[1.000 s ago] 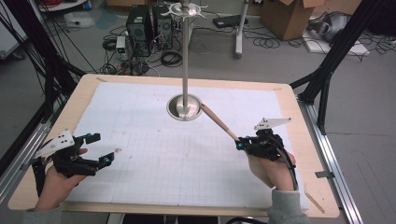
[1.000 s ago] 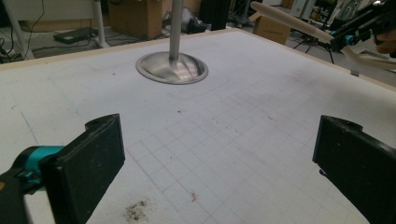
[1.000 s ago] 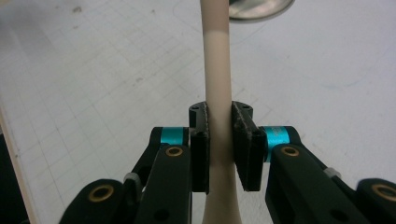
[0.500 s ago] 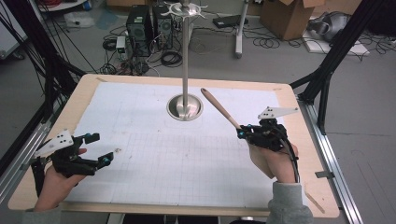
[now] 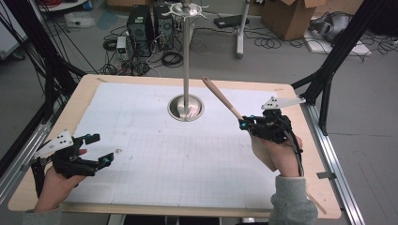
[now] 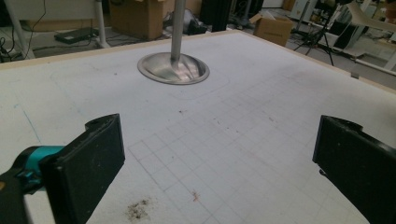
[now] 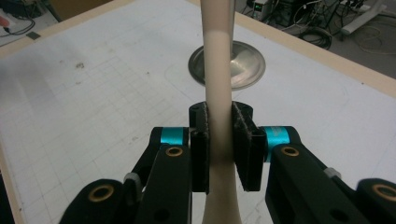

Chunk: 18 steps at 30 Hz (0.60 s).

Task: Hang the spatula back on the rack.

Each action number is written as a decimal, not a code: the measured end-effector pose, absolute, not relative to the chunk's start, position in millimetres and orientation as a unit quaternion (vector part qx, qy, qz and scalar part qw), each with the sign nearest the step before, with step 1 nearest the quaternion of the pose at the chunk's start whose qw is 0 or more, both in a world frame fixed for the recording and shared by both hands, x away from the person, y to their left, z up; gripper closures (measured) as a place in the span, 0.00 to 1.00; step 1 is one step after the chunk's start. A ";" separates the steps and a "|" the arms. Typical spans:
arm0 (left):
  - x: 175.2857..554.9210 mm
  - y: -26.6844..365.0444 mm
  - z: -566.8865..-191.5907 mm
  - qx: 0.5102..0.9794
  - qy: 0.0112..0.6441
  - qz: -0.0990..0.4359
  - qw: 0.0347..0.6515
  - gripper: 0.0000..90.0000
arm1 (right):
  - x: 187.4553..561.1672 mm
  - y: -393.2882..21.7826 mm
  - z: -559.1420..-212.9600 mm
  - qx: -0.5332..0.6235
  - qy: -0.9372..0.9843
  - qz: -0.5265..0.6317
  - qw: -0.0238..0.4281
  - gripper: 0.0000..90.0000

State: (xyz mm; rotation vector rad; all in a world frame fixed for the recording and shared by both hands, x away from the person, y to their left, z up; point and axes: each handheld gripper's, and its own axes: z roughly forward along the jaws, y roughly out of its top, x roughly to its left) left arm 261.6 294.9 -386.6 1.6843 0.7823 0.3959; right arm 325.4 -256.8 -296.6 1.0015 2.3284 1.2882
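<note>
A long pale wooden utensil handle [image 5: 220, 97] slants up and to the left from my right gripper [image 5: 244, 123], which is shut on it above the right part of the table. In the right gripper view the handle [image 7: 218, 70] runs straight up between the two closed pads [image 7: 200, 140]. A metal stand with a round base [image 5: 186, 111] and a tall pole [image 5: 187, 51] rises at the table's middle back; several hooks crown its top [image 5: 187, 8]. My left gripper [image 5: 101, 149] rests low at the front left, open, with nothing between its fingers [image 6: 88, 163].
A white gridded mat [image 5: 155, 159] covers the wooden table [image 5: 324, 187]. A small dark smudge of dirt [image 6: 137, 210] lies on the mat near the left gripper. Black frame struts [image 5: 328, 70], computers and cables stand on the floor beyond the far edge.
My right gripper has lifted and swung to the right with the wooden utensil, whose tip moved away from the stand's base and now points higher. The left gripper has stayed in place.
</note>
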 end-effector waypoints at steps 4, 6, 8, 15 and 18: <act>261.5 296.0 -386.4 0.719 0.337 0.170 0.583 0.03 | 327.8 -257.2 -289.1 0.344 0.808 0.453 0.152 0.87; 261.6 296.1 -386.4 0.720 0.336 0.170 0.583 0.03 | 328.7 -256.4 -287.3 0.346 0.806 0.455 0.152 0.87; 261.6 296.2 -386.4 0.720 0.336 0.170 0.583 0.03 | 330.5 -256.9 -285.9 0.344 0.804 0.462 0.150 0.87; 261.4 297.9 -386.3 0.717 0.339 0.171 0.585 0.03 | 337.5 -260.4 -276.9 0.345 0.795 0.475 0.153 0.87; 261.4 298.2 -386.1 0.717 0.338 0.171 0.584 0.03 | 338.5 -259.5 -275.8 0.345 0.794 0.477 0.153 0.87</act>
